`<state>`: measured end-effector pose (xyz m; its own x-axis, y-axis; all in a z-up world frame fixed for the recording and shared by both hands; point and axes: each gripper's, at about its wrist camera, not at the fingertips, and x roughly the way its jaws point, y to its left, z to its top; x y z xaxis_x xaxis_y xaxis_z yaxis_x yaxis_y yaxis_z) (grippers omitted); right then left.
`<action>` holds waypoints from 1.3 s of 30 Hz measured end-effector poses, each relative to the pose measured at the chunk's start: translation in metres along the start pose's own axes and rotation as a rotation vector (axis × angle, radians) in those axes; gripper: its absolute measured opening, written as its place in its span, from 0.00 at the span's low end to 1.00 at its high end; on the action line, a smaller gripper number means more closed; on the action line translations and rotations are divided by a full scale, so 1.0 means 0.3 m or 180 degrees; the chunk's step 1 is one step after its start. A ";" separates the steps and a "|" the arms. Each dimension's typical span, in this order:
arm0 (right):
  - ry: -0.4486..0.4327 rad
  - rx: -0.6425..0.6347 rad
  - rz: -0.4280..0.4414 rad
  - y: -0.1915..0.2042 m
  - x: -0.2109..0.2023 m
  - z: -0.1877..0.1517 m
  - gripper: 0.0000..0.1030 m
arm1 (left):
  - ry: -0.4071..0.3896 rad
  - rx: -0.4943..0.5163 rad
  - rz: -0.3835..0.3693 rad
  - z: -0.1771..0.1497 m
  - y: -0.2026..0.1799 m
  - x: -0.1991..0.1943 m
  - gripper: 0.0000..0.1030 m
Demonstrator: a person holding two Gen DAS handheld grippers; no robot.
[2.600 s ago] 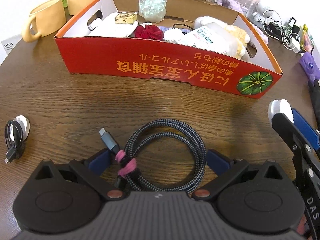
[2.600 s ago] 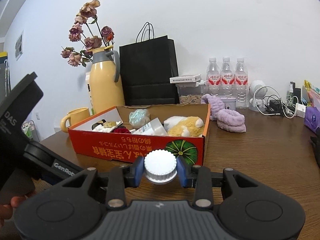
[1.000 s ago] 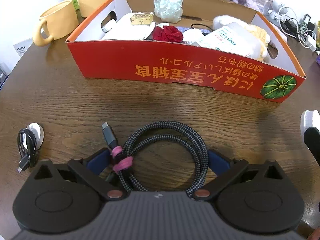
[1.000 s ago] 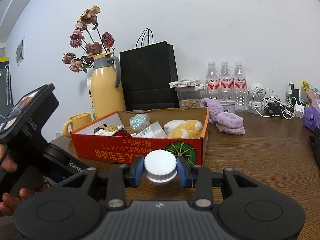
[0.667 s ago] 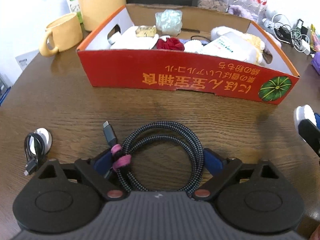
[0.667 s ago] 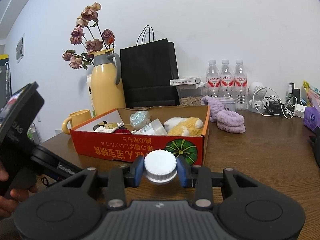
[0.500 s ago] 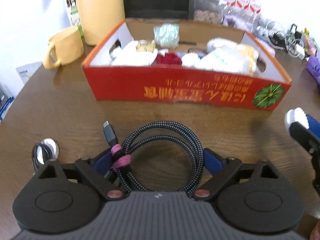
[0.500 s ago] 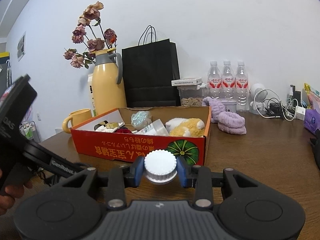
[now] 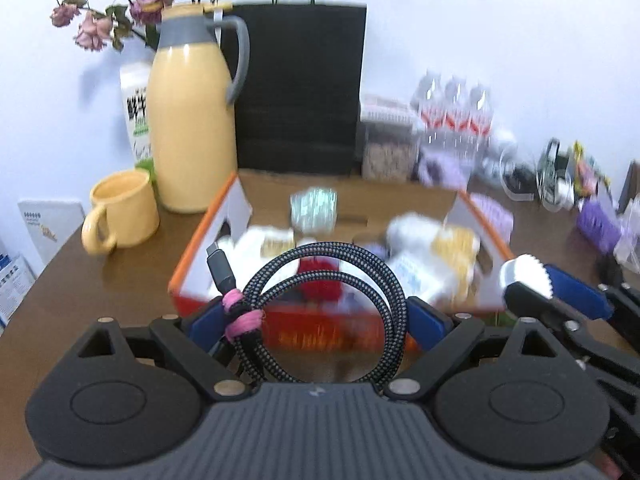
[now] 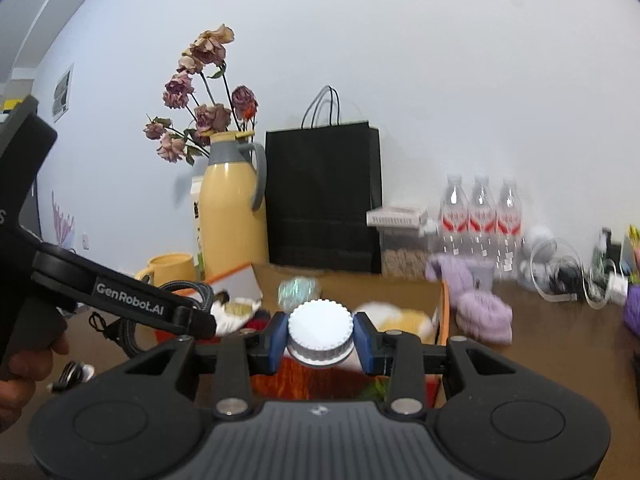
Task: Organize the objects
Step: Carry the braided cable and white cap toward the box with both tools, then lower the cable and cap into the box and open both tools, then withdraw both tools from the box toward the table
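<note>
Above the red box [image 9: 224, 216]: left gripper [image 9: 316, 320] spread wide, clamping one coiled braided cable [image 9: 320, 312]; right gripper [image 10: 320, 340] pinching one white ribbed cap [image 10: 320, 334]. Three water bottles [image 10: 482, 220]. "GenRobot.AI" readable.

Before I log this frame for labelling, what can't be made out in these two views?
- Contents of the orange cardboard box: motion-blurred in both views.
- Box's front print: smeared; left view, behind the braided black cable coil.
- White ridged cap: whatever is beneath it is hidden behind the right gripper.
</note>
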<state>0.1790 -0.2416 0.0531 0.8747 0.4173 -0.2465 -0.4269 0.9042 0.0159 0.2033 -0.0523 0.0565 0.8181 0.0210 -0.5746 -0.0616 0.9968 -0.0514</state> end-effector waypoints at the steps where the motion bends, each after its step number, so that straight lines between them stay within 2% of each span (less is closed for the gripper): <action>1: -0.0001 -0.0010 -0.0007 0.001 0.019 0.014 0.34 | -0.0060 -0.0014 -0.0007 0.019 0.001 0.007 0.91; 5: 0.0010 -0.0018 -0.0068 -0.001 0.127 0.069 0.34 | -0.0249 -0.0088 -0.0015 0.084 0.010 0.054 0.91; 12: 0.0152 -0.0006 -0.0139 -0.012 0.332 0.087 0.34 | -0.0481 -0.0158 0.0074 0.153 0.020 0.183 0.91; 18: 0.0356 0.0042 -0.0166 -0.047 0.483 0.057 0.34 | -0.0493 -0.0075 0.0142 0.161 0.019 0.308 0.91; 23: 0.0470 0.0032 -0.0158 -0.070 0.550 0.027 0.34 | -0.0360 -0.0013 0.0118 0.147 0.031 0.389 0.92; 24: 0.0505 0.0029 -0.0163 -0.074 0.560 0.021 0.36 | -0.0343 -0.0031 0.0114 0.145 0.035 0.400 0.92; 25: 0.0546 0.0032 -0.0168 -0.078 0.567 0.015 0.44 | -0.0338 -0.0073 0.0123 0.141 0.042 0.409 0.96; 26: 0.0577 0.0044 -0.0173 -0.082 0.572 0.010 0.58 | -0.0347 -0.0110 0.0129 0.139 0.048 0.416 1.00; 27: 0.0577 0.0052 -0.0185 -0.084 0.569 0.008 0.66 | -0.0362 -0.0135 0.0140 0.135 0.052 0.419 1.00; 28: 0.0563 0.0060 -0.0204 -0.084 0.566 0.007 0.83 | -0.0345 -0.0152 0.0149 0.133 0.056 0.423 1.00; 29: 0.0535 0.0058 -0.0212 -0.082 0.561 0.008 0.93 | -0.0307 -0.0166 0.0158 0.135 0.058 0.427 1.00; 31: 0.0503 0.0025 -0.0210 -0.074 0.551 0.013 0.97 | -0.0276 -0.0194 0.0168 0.135 0.062 0.428 1.00; 39: 0.0415 -0.0066 -0.0262 -0.046 0.508 0.029 0.99 | -0.0395 -0.0196 0.0145 0.141 0.055 0.375 1.00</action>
<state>0.3200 -0.1896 0.0237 0.8703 0.3253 -0.3698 -0.3608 0.9322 -0.0292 0.3186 -0.0301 0.0256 0.8779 0.0793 -0.4722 -0.1321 0.9880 -0.0797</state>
